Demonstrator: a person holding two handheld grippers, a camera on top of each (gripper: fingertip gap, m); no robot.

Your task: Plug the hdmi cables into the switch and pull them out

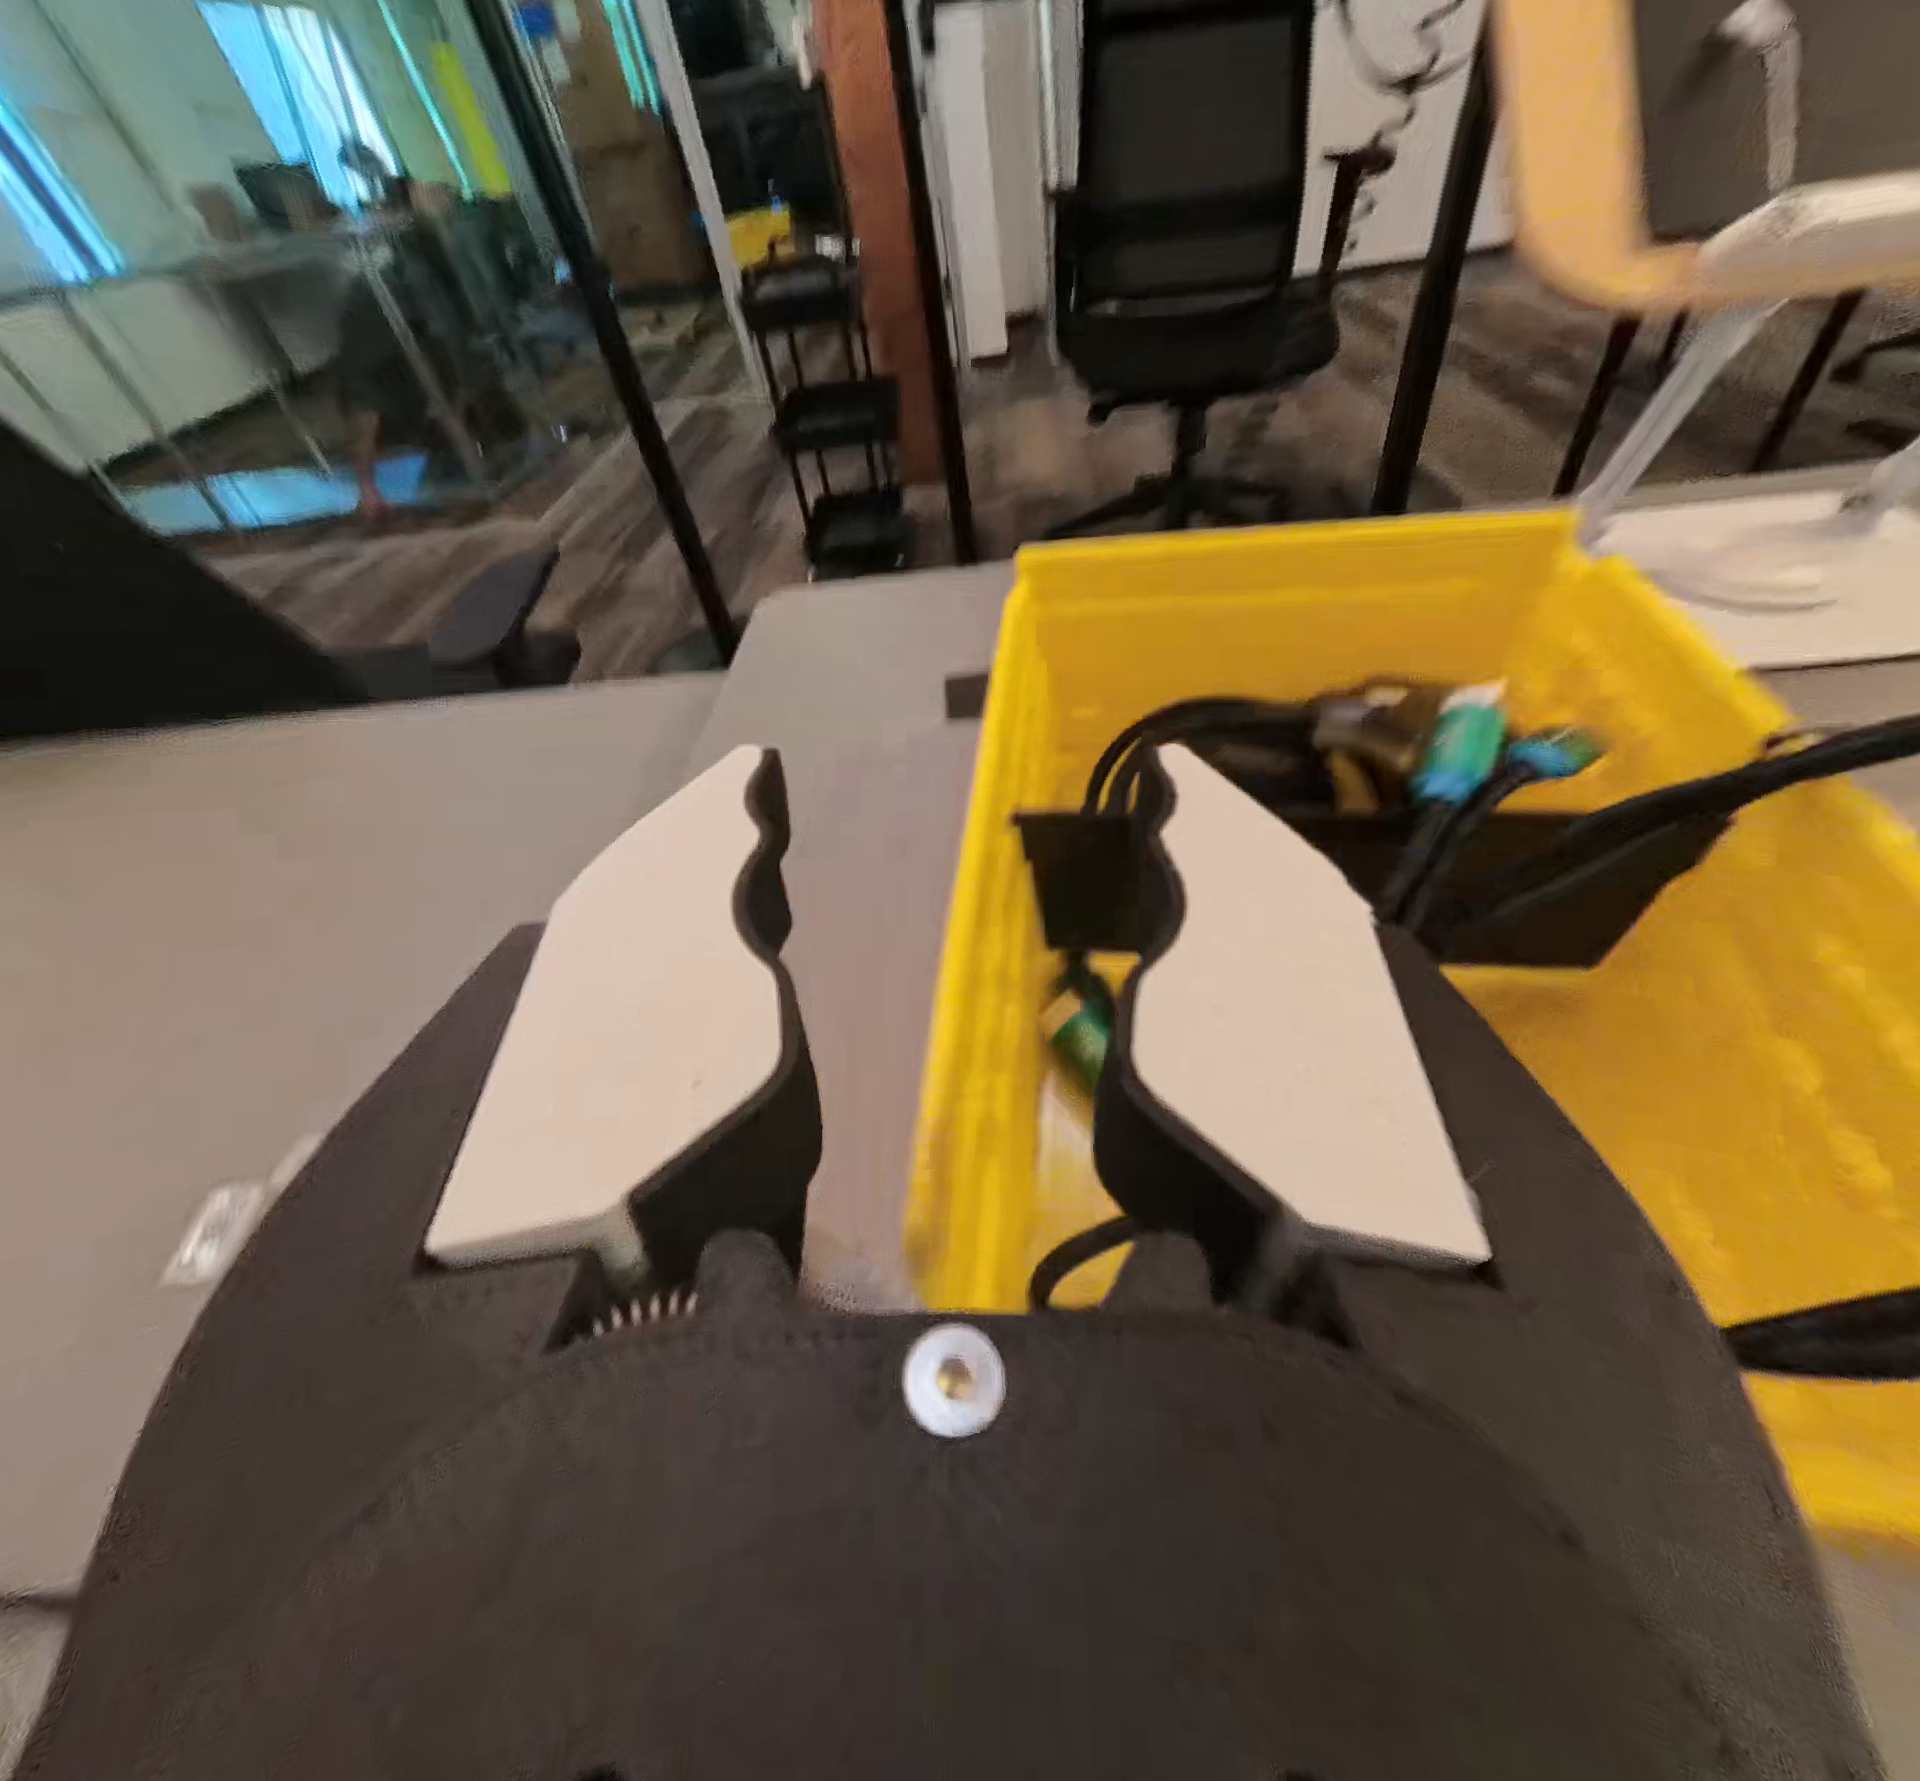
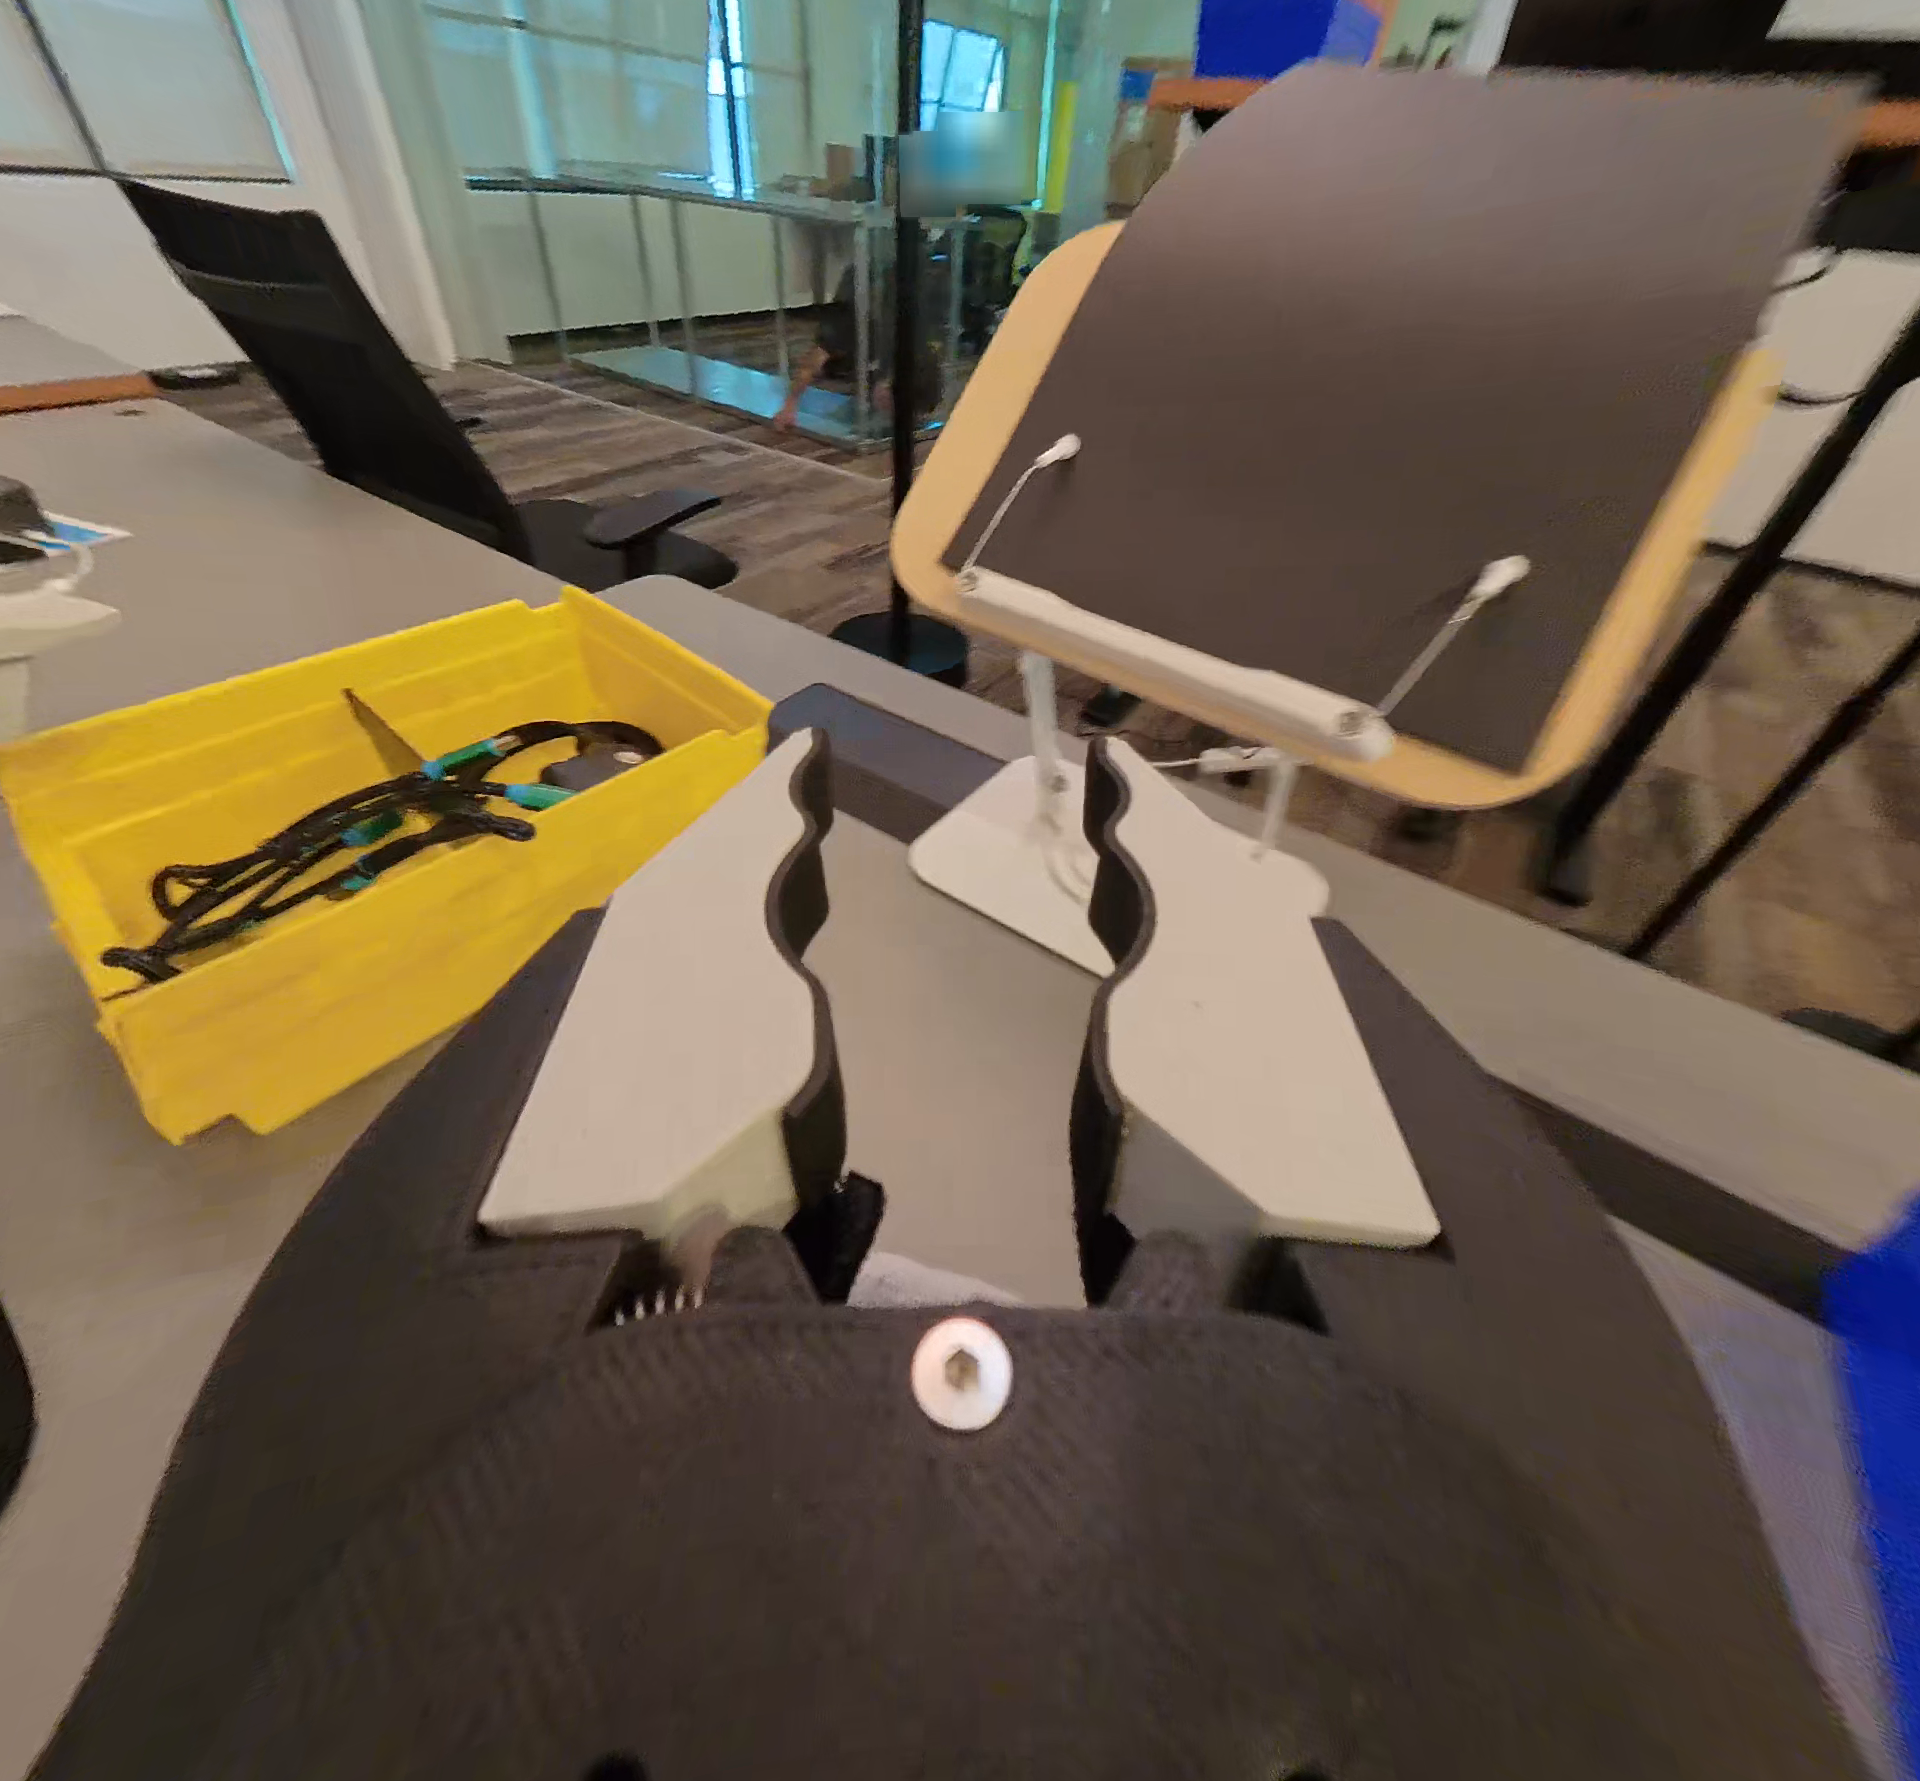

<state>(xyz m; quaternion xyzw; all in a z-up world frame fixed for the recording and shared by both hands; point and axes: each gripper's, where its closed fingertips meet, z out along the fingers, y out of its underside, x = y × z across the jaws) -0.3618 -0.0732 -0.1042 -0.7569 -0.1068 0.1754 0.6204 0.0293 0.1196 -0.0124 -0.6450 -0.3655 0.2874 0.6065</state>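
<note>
While both grippers gape empty, hdmi cables [image 2: 343,838] sprawl lengthwise along yellow bin [image 2: 312,1035].

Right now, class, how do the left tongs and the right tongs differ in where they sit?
The left tongs hang at the yellow bin's left wall, near the cables; the right tongs hang over bare table, facing a tilted stand. Both stand open and empty.

Both units are looking identical: left claw [image 1: 961,786] and right claw [image 2: 956,775] are sporting a textured black printed body, pale grey finger plates with wavy black inner edges, one silver screw centred.
</note>
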